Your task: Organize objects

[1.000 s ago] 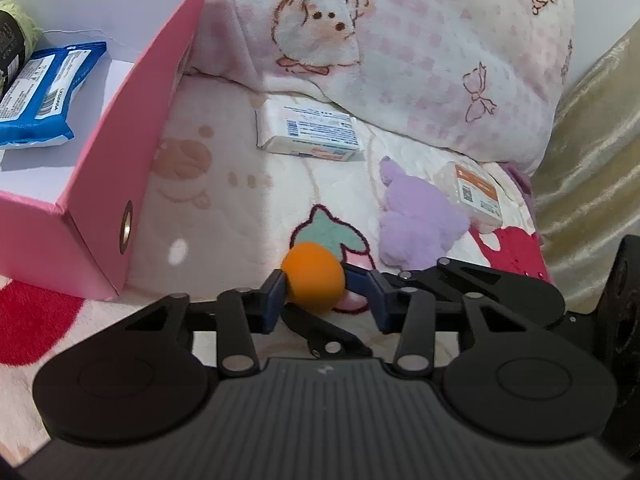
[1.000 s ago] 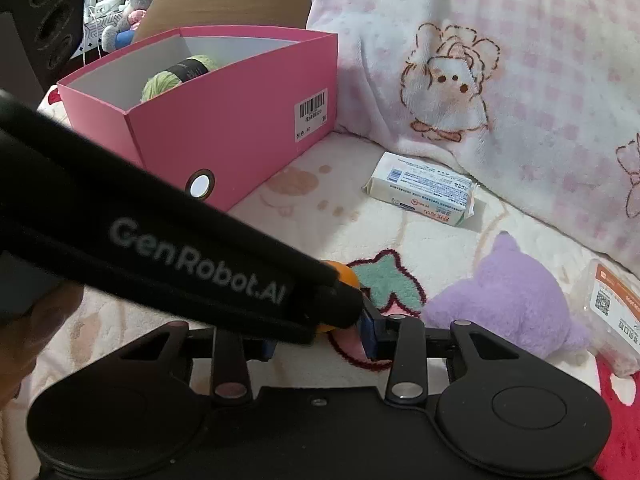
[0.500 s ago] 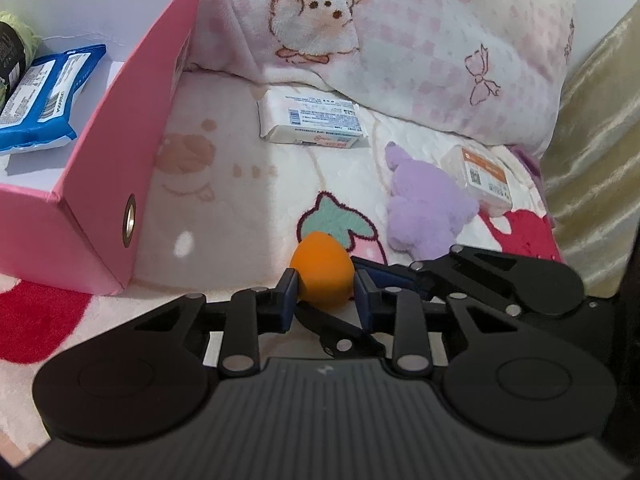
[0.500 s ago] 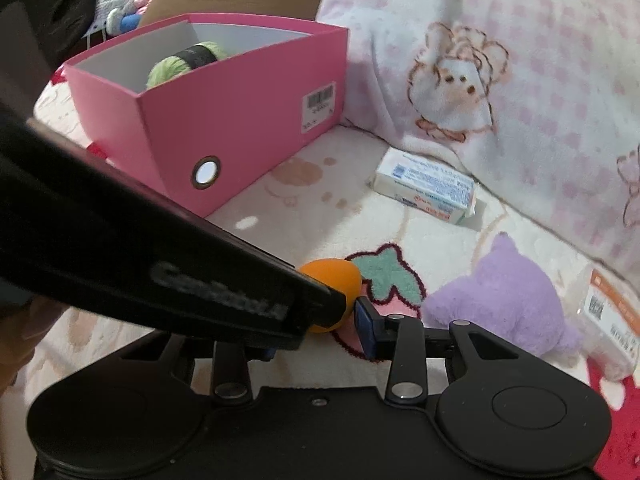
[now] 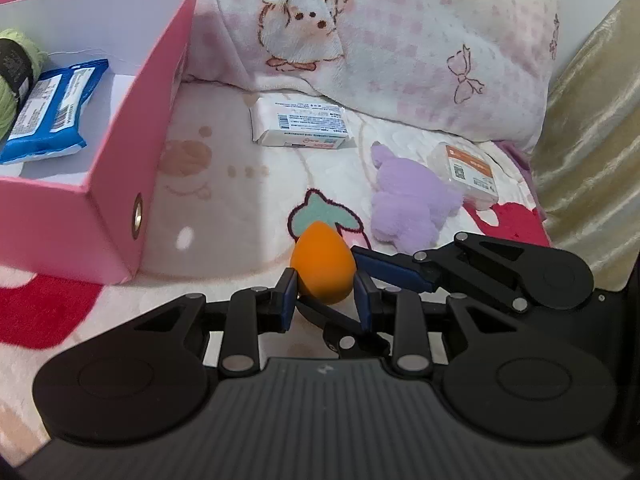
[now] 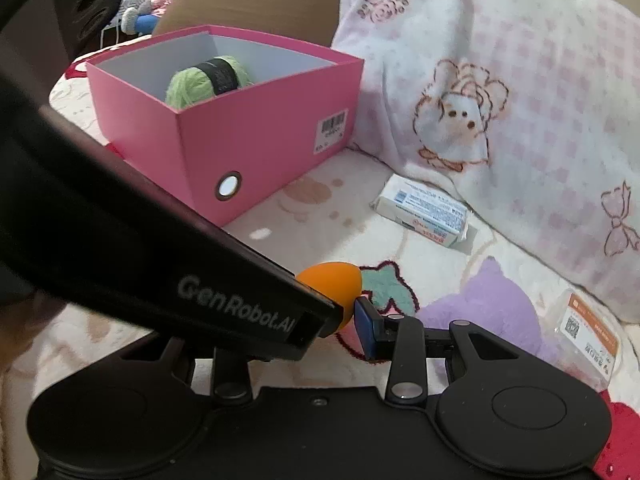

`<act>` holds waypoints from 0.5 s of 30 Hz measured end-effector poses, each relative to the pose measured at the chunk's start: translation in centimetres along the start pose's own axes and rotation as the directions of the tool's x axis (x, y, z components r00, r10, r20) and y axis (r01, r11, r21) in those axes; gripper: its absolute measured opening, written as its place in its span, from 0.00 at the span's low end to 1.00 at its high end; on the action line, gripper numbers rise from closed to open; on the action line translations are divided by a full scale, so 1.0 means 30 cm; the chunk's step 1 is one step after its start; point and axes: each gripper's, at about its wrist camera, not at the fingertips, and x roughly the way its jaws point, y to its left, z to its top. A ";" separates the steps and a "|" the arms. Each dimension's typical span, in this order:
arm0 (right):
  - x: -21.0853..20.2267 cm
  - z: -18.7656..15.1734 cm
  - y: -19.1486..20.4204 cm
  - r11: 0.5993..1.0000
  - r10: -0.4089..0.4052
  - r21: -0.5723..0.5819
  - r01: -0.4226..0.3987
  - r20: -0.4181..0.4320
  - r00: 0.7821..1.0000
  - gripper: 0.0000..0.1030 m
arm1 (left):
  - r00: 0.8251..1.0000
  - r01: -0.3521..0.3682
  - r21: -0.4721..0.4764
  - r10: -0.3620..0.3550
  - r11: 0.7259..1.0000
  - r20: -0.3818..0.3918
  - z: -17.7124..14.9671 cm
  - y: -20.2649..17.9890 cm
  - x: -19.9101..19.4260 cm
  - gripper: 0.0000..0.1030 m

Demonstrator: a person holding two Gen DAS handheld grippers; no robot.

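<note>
Since before you've raised the orange egg-shaped sponge (image 5: 323,268), left gripper (image 5: 325,294) clamped on it, near the pink cardboard box (image 5: 120,168); your right gripper (image 6: 344,320) state unclear.

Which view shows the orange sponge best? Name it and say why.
The left wrist view. There the orange sponge shows nearly whole, egg-shaped, pinched between the two blue pads of the left gripper. In the right wrist view the sponge is half hidden behind the left gripper's black body, so only its upper side shows.
</note>
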 end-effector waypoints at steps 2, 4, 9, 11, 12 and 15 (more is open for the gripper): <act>-0.012 0.001 0.013 1.000 -0.002 -0.020 0.002 0.007 1.000 0.41 | 1.000 -0.005 0.003 0.005 1.000 -0.006 -0.002 -0.005 -0.016 0.28; -0.021 0.002 0.026 0.999 -0.005 -0.038 0.006 0.010 1.000 0.41 | 1.000 -0.008 -0.002 0.008 1.000 -0.007 -0.008 -0.006 -0.027 0.28; -0.060 0.007 0.049 0.999 0.001 -0.048 0.000 0.014 1.000 0.41 | 1.000 -0.006 -0.012 0.006 1.000 -0.014 -0.020 -0.011 -0.075 0.28; -0.084 0.012 0.056 0.999 -0.001 -0.039 0.001 0.019 1.000 0.41 | 1.000 -0.003 -0.004 0.003 1.000 -0.011 -0.023 -0.020 -0.103 0.28; -0.100 0.016 0.059 1.000 0.001 -0.032 0.000 0.023 1.000 0.41 | 1.000 -0.002 0.001 0.002 1.000 -0.009 -0.025 -0.024 -0.118 0.28; -0.148 0.021 0.067 1.000 0.012 -0.010 -0.012 0.037 0.999 0.41 | 1.000 -0.002 0.012 0.002 1.000 0.004 -0.035 -0.038 -0.167 0.28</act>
